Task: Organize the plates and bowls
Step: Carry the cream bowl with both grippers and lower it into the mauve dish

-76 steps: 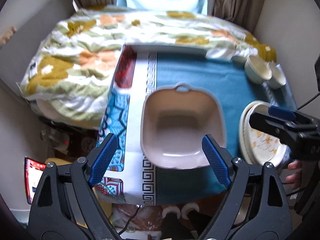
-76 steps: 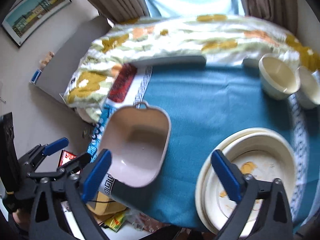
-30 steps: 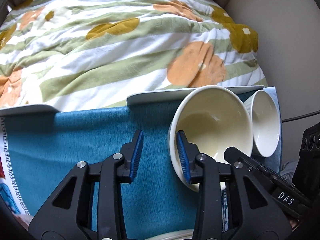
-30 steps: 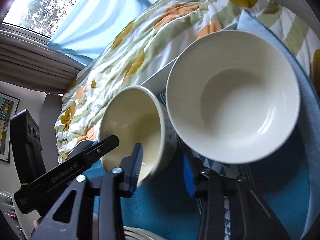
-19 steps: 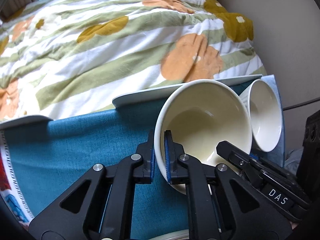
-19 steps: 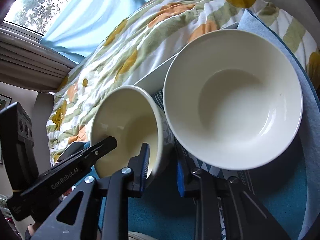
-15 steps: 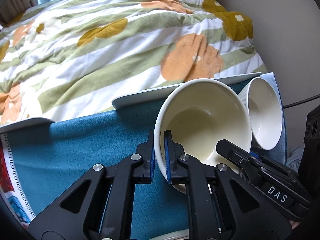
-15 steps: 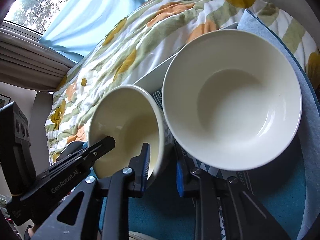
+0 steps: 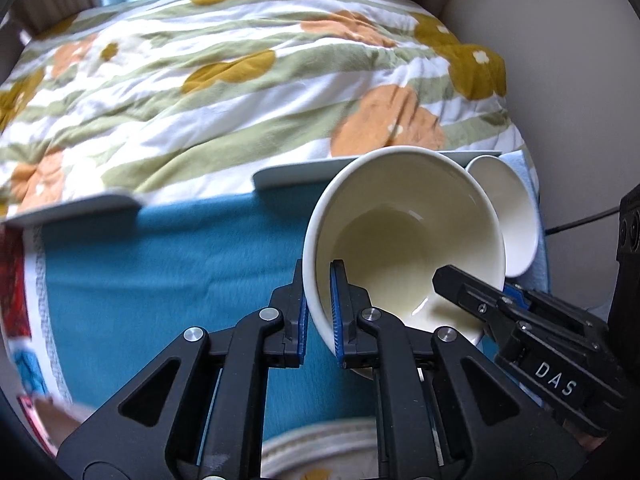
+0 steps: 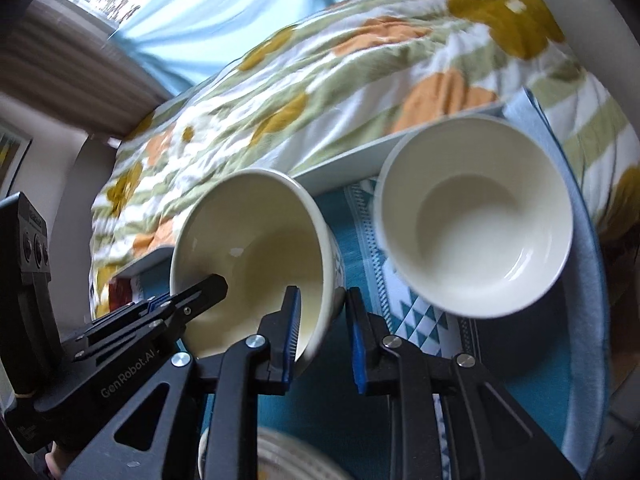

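L gripper [image 9: 318, 312] is pinching near rim of tilted bowl [image 9: 404, 240], frame center; R gripper [image 10: 322, 334] is straddling opposite rim, fingers not closed.

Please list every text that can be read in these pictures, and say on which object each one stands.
"DAS": white letters on the right gripper, in the left wrist view.
"GenRobot.AI": grey letters on the left gripper, in the right wrist view.
A small label on the camera box at the left edge is too blurred to read.
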Available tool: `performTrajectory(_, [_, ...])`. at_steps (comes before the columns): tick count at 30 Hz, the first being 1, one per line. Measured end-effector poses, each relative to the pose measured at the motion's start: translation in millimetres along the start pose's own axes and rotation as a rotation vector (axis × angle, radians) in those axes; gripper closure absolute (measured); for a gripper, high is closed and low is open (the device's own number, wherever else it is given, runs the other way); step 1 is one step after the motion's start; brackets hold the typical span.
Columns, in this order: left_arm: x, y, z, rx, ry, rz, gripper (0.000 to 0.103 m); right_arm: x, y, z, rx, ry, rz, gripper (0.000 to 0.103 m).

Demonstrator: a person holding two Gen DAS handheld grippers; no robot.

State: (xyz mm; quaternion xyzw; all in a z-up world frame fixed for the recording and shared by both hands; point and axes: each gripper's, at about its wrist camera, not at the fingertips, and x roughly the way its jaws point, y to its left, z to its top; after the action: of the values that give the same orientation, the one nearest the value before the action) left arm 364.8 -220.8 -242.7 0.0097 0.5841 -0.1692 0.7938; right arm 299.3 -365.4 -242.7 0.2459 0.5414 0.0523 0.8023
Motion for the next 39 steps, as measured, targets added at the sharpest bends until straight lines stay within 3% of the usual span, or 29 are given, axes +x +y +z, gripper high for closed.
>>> performTrajectory(11, [-107, 57, -75, -0.206, -0.117, 0.061, 0.094, -33, 99, -43, -0.268, 0.056, 0.078, 0.082])
performTrajectory(20, [-165, 145, -140, -0.289, -0.137, 0.100, 0.094, -16, 181, -97, -0.345, 0.107, 0.111, 0.082])
performTrajectory(30, [-160, 222, -190, -0.312, -0.062, 0.100, 0.094, 30, 230, -150, -0.339, 0.191, 0.091, 0.082])
performTrajectory(39, [-128, 252, -208, -0.295, 0.019, 0.078, 0.094, 64, 241, -176, -0.338, 0.244, 0.022, 0.082])
